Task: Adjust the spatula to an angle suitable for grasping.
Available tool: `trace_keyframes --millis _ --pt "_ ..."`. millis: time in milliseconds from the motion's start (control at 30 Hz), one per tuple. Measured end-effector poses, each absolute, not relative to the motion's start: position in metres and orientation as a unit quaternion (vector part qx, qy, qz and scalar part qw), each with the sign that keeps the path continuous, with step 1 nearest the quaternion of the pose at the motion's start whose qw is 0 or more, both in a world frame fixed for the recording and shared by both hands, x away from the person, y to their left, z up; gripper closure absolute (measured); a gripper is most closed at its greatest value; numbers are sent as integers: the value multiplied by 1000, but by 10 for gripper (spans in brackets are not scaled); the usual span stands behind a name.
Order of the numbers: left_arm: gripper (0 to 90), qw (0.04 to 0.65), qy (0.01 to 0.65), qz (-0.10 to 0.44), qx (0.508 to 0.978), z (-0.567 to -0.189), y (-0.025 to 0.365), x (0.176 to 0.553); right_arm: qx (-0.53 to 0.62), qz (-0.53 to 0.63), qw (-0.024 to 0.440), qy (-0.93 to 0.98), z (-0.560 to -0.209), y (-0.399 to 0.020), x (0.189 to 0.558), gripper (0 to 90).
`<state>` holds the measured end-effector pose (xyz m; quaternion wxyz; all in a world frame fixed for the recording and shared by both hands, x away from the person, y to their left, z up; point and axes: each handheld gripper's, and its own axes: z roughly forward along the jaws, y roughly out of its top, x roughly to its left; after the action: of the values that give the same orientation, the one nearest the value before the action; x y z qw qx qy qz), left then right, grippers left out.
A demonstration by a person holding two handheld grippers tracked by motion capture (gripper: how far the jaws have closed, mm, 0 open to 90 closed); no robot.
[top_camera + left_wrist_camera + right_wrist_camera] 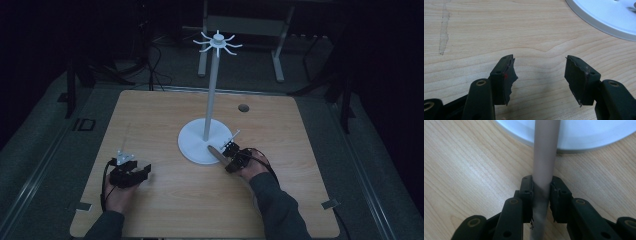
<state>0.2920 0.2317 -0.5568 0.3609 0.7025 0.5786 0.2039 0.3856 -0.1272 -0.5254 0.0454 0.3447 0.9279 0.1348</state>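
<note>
jaws of right gripper (541, 195) clamp rod (545, 157).

Your left hand-held gripper (131, 172) rests at 7 o'clock, jaws spread; your right hand-held gripper (231, 159), at 5 o'clock, is clamped.

1 stand (208, 145), 1 rod (543, 157), 2 tongs (540, 80)
</note>
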Motion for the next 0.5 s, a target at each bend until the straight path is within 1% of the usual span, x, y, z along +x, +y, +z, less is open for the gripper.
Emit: trace_keyframes --millis 200,500 --pt "413 361 579 204 702 -557 232 292 351 136 45 925 -527 -126 387 740" --pt "413 361 577 204 704 -557 232 293 352 147 64 922 -523 -127 380 750"
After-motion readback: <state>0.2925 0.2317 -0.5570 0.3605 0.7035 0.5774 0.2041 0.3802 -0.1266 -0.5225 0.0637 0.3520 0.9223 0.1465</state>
